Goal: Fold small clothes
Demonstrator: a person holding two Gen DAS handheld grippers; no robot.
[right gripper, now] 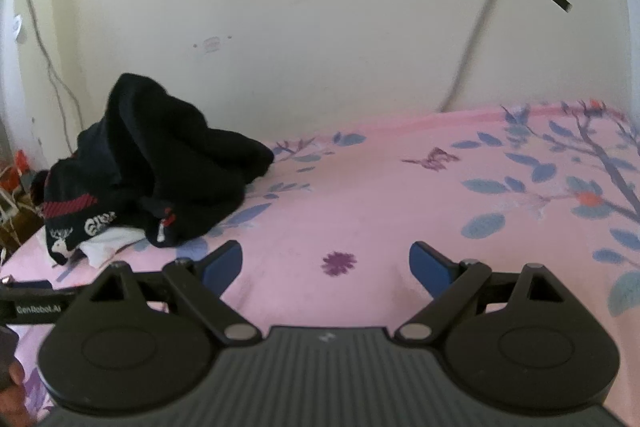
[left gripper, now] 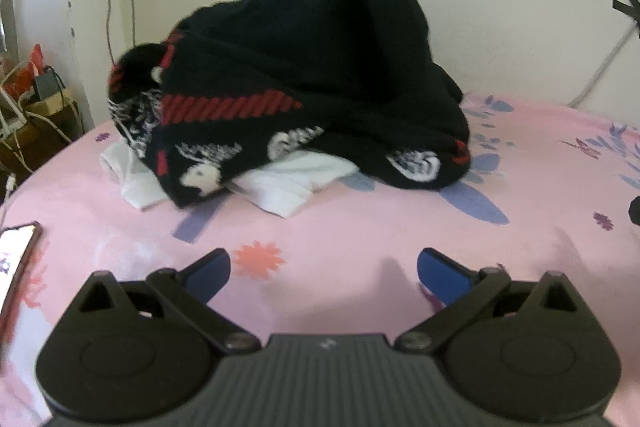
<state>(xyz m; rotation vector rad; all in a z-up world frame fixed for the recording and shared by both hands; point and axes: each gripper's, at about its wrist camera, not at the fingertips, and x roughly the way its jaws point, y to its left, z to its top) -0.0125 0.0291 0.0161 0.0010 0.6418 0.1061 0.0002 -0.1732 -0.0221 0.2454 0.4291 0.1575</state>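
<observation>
black knit with red stripes and white deer motifs, heaped in a tall crumpled mound [left gripper: 304, 79] at the far left of the pink floral bedsheet [left gripper: 360, 227], close to the wall, and lying on top of a white garment [left gripper: 288, 187] that pokes out from under its near edge. left gripper [left gripper: 324, 267] low over the sheet just short of the pile, blue pads [left gripper: 210, 273] spread wide apart, holding nothing. right gripper [right gripper: 326, 263] likewise parted and empty, pointed at bare sheet well to the right of the heap. nothing folded yet, judging by the bunched state of both garments. probably best to lift the black knit first, since it pins the white one: reach for a single layer at a hem or shoulder edge rather than biting into the thick bulk, close firmly, then draw it toward the open stretch of sheet on the right and spread flat before any fold. worth bringing the right gripper across to take a second corner so the knit hangs square. care needed near the phone [left gripper: 16, 255] at the left edge, and against dragging the white piece along.
</observation>
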